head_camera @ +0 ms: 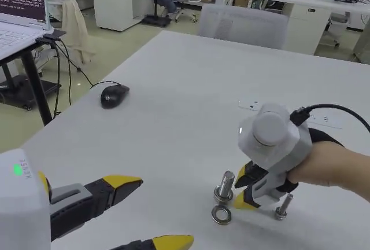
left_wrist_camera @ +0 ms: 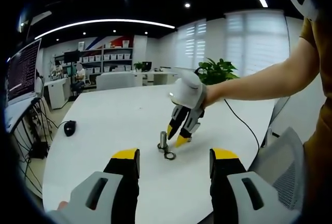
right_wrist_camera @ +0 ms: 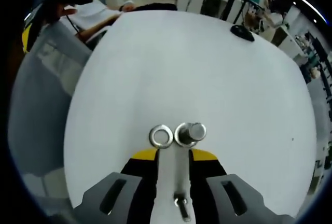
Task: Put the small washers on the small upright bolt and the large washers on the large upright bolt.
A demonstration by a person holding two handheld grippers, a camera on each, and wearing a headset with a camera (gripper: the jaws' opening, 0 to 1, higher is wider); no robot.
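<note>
**DESK:** Where do things stand on the white worktop [head_camera: 191, 82]?

**OPERATOR:** My right gripper [right_wrist_camera: 175, 155] hangs low over the hardware, fingers apart and holding nothing. Just ahead of their yellow tips the large bolt [right_wrist_camera: 193, 130] stands upright with a large washer [right_wrist_camera: 179, 136] already round its foot. A loose washer [right_wrist_camera: 161, 136] lies flat just beside it. The small bolt [head_camera: 282, 206] stands upright close under the gripper's body, and in the right gripper view it sits between the fingers. My left gripper [head_camera: 159, 210] hovers well apart from all this, fingers open and empty.

**DESK:** What could go wrong from here?

**OPERATOR:** Two things, I judge. The loose washer lies flat on a smooth surface, so fingers closing on it may skid it away. They could also shove it into the large bolt and tip that over. And with the small bolt so close beneath the gripper, a sideways sweep or a careless drop could knock it down. Whether the small bolt carries any washers is too small for me to tell.
</note>
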